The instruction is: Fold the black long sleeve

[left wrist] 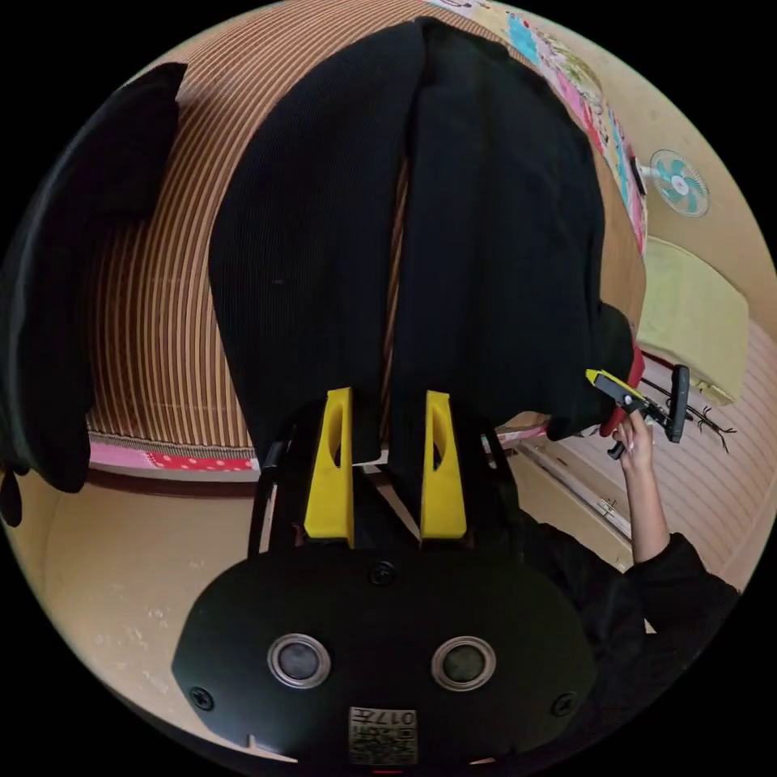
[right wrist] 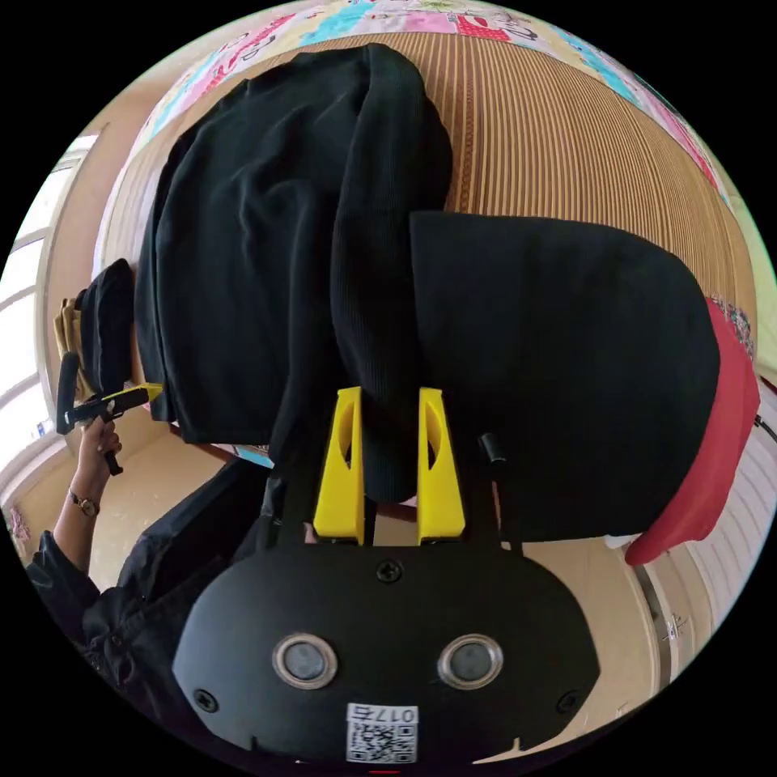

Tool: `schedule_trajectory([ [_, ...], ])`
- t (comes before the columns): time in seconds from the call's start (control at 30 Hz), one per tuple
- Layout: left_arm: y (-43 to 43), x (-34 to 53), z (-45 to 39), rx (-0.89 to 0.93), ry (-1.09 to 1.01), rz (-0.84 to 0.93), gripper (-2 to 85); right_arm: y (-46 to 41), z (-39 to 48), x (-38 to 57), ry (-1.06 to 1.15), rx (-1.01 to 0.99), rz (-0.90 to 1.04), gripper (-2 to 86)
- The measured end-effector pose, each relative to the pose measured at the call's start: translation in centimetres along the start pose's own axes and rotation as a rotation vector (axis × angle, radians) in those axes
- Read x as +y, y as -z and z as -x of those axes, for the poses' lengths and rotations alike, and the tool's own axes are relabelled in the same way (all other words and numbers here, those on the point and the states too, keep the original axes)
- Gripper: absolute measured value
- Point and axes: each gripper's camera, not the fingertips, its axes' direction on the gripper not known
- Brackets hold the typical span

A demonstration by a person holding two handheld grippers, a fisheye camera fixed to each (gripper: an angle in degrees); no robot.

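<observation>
Shirt [left wrist: 405,227] fills mid-frame on the striped mat [left wrist: 154,324]; left gripper [left wrist: 387,421] and right gripper [right wrist: 390,421] fingers each pinch its hem.

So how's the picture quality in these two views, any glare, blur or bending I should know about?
Left gripper view: sharp, evenly lit, but the fisheye bows the striped mat and the black long sleeve shows little fold detail. Right gripper view: the window at the edge is blown out white, the mat's stripes curve the same way, and the garment's ribbing reads faintly near the right gripper.
</observation>
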Motion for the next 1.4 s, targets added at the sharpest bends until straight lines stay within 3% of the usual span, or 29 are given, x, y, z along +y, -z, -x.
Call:
schedule_trajectory([
  [0.1,2.5,-0.5,0.3,-0.058,-0.029,0.014,1.5,4.8,-0.9,0.1,-0.022,-0.119,-0.004,4.1],
  [0.2,10.0,-0.2,2.6,0.147,-0.081,-0.078,0.0,14.7,-4.4,1.0,-0.007,-0.347,-0.125,3.4],
  [0.27,17.5,1.7,5.7,0.311,-0.049,-0.263,-0.1,21.6,-7.7,1.6,-0.001,-0.373,-0.249,3.3],
  [0.33,28.0,6.6,11.3,0.412,0.087,-0.579,0.3,28.5,-12.1,2.0,-0.069,-0.277,-0.39,3.5],
  [0.4,34.2,11.9,15.4,0.405,0.261,-0.83,1.2,36.0,-19.1,3.5,-0.311,-0.124,-0.582,4.0],
  [0.5,38.6,19.5,18.3,0.344,0.462,-1.15,5.1,40.1,-21.8,5.6,-0.436,-0.104,-0.71,5.5],
  [0.57,38.3,19.6,18.0,0.312,0.459,-1.112,7.8,39.2,-19.5,5.3,-0.366,-0.077,-0.683,6.5],
  [0.77,24.4,6.3,9.5,0.345,0.111,-0.427,11.5,25.4,-7.5,0.7,-0.063,-0.226,-0.262,7.8],
  [0.93,13.0,0.4,4.1,0.208,0.044,-0.086,9.8,18.5,-1.7,-1.3,0.008,-0.01,-0.089,7.6],
  [1.1,13.0,3.1,7.1,0.248,0.108,-0.09,2.4,16.3,-0.1,-0.7,0.186,0.109,0.044,4.3],
  [1.27,14.1,8.9,10.1,0.102,0.128,-0.036,2.5,15.3,0.5,4.3,0.245,0.203,0.193,2.2],
  [1.4,16.8,13.4,13.8,0.14,0.205,-0.074,5.3,15.9,-0.1,8.1,0.165,0.225,0.199,1.8],
])
